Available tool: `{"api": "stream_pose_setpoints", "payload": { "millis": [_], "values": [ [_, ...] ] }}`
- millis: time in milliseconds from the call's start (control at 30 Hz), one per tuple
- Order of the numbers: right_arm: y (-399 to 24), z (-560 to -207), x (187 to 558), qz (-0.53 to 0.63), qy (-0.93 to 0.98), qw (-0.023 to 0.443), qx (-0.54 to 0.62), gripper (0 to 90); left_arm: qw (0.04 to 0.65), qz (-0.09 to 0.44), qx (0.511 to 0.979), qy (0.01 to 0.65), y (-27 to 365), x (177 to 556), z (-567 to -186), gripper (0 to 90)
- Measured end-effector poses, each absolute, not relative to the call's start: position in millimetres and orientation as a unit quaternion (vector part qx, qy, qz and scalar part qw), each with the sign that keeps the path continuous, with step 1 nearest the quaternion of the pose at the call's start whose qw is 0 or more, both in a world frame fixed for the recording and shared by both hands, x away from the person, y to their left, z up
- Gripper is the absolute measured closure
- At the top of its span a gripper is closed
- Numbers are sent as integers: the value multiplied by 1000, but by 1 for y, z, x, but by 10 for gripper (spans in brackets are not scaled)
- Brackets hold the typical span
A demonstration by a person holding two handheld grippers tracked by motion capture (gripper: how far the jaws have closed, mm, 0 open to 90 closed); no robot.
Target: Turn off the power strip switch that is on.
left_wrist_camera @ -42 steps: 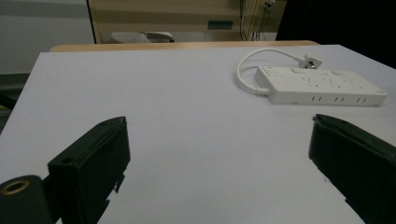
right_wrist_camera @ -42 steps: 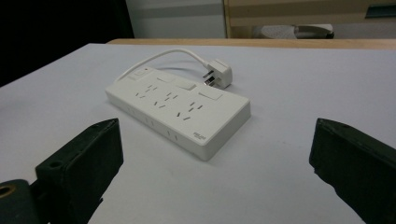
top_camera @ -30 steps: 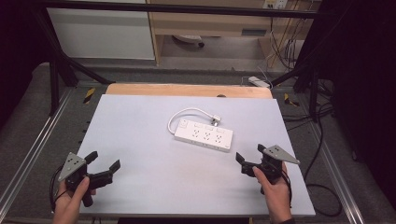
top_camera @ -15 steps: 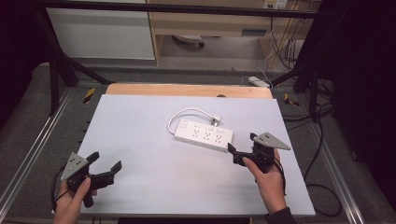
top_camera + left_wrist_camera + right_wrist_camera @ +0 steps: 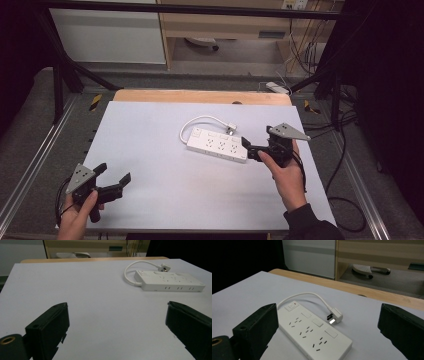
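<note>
While my right claw [image 5: 248, 148] hangs spread wide, the white power strip [image 5: 218, 145] lies just left of its tips on the bench [image 5: 150, 130], plug [image 5: 231, 128] beyond; my left claw [image 5: 113, 181], also spread, sits well apart, near-left.

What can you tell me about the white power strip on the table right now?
The power strip is a flat white plastic bar lying face up on the table, with three socket groups and a red-marked switch at its cable end. Its short white cable loops round to a plug resting beside it, unplugged. The right hand-held gripper is open at its near end; contact cannot be told.
</note>
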State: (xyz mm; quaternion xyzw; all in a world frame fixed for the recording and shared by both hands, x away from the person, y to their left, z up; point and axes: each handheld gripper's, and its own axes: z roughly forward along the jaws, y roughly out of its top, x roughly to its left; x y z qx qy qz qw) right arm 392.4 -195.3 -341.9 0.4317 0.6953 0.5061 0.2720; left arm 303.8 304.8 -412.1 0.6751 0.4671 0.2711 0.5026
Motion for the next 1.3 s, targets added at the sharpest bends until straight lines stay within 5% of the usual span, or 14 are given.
{"api": "stream_pose_setpoints", "payload": {
  "millis": [833,1300],
  "values": [
    [-191,-314,422,508,699,290,412,71,500,269,677,469,304,304,-413,49],
    [-189,-313,429,526,697,275,402,559,502,273,676,465,304,303,-412,49]
  ]
}}
